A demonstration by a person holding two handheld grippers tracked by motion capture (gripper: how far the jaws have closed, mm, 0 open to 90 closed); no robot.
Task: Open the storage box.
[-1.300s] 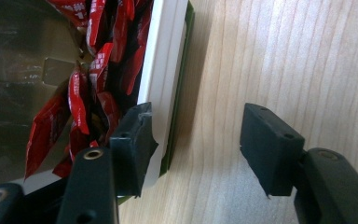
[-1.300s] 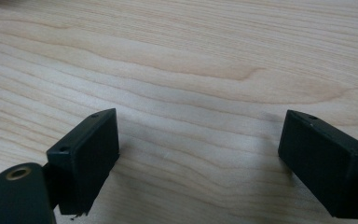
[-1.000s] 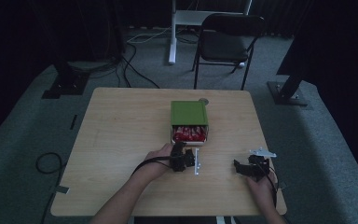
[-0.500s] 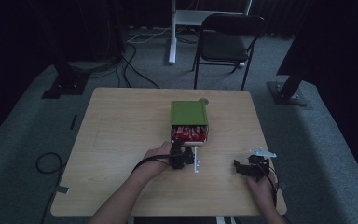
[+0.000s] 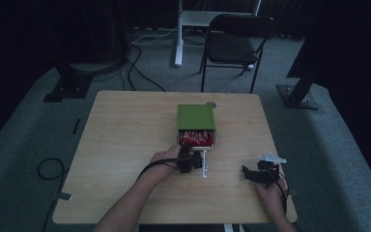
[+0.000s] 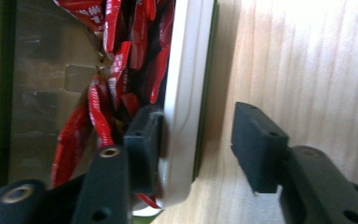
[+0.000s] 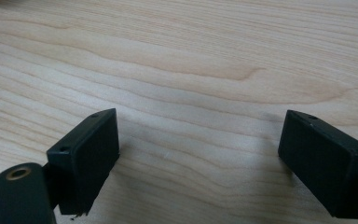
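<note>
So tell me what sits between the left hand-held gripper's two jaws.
In the left gripper view, the left hand-held gripper straddles the white tray rim; one pad is inside by red packets, the other over bare table.

Black hand-held gripper (image 5: 191, 162), brass-coloured screws, trailing cable

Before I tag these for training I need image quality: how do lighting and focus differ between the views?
High view: dim, bluish, dark surroundings, the green box with red packets small but readable. Left gripper view: brighter, close-up blur on the red foil packets and the white box rim. Right gripper view: evenly lit, crisp grain on the pale wooden table, soft shadows under the black jaws.
</note>
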